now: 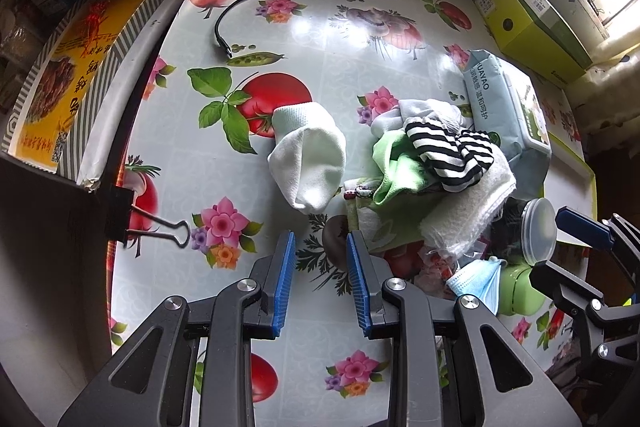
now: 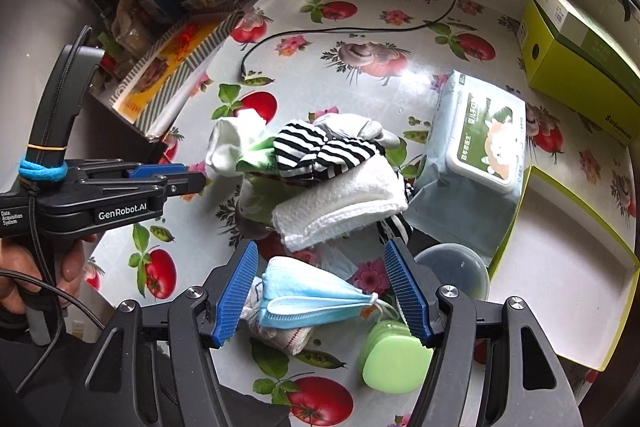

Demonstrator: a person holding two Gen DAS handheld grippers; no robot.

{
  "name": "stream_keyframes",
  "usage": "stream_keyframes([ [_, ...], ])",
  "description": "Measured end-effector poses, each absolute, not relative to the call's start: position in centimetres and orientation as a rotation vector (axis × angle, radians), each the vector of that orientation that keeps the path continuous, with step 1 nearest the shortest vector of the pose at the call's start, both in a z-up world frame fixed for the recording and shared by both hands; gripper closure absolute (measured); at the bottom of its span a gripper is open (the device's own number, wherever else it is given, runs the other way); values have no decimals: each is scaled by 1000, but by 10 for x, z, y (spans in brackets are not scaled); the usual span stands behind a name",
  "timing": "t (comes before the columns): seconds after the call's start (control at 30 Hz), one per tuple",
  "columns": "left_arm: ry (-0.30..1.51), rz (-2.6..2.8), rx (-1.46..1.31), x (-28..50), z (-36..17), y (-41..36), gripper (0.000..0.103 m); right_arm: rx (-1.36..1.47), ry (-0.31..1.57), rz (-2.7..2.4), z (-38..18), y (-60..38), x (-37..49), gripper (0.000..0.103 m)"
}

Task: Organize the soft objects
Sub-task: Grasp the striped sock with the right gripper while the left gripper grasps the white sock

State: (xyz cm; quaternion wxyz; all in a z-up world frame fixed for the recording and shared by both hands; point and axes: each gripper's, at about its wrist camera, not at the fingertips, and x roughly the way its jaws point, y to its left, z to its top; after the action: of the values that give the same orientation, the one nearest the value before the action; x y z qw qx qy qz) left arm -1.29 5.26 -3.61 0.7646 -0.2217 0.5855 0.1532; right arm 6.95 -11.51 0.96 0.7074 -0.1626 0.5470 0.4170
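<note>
The left gripper (image 1: 321,247) is spread apart and empty above the table (image 1: 304,27), with the white sock (image 1: 308,163) lying just ahead of its fingertips and a little to the left. The right gripper (image 2: 320,283) is also released and holds nothing; the blue face mask (image 2: 308,297) lies between its fingers, seemingly a little below them, on top of a rolled white cloth (image 2: 280,335). Ahead of the right gripper sits the heap of soft things: a folded white towel (image 2: 340,203) in front, a black-and-white striped sock (image 2: 324,149) on top, a green cloth (image 2: 256,157) to the left and a grey sock (image 2: 360,127) behind.

All of these look light, limp and easy to crush, so nothing here should break, but they will sag and drag neighbours along. The mask is thin and probably slippery; pinching its pleated middle looks safer than the ear loops. The white sock would take best across its thick folded body. The towel's folded edge facing the gripper offers the fullest bite. A wipes pack (image 2: 476,147) lies to the right of the heap, and an open box lid (image 2: 560,267) farther right
</note>
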Motion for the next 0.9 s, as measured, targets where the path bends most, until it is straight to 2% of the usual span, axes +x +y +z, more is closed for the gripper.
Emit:
stream_keyframes([
  [0.23,1254,349,-535,-16,-41,70,75,-390,1185,958,11,-91,78,32],
  [0.37,1242,364,-565,-19,-44,80,66,-412,1180,969,7,-77,82,31],
  [0.9,1237,328,-616,4,-63,99,61,-435,1233,933,-24,-45,114,30],
])
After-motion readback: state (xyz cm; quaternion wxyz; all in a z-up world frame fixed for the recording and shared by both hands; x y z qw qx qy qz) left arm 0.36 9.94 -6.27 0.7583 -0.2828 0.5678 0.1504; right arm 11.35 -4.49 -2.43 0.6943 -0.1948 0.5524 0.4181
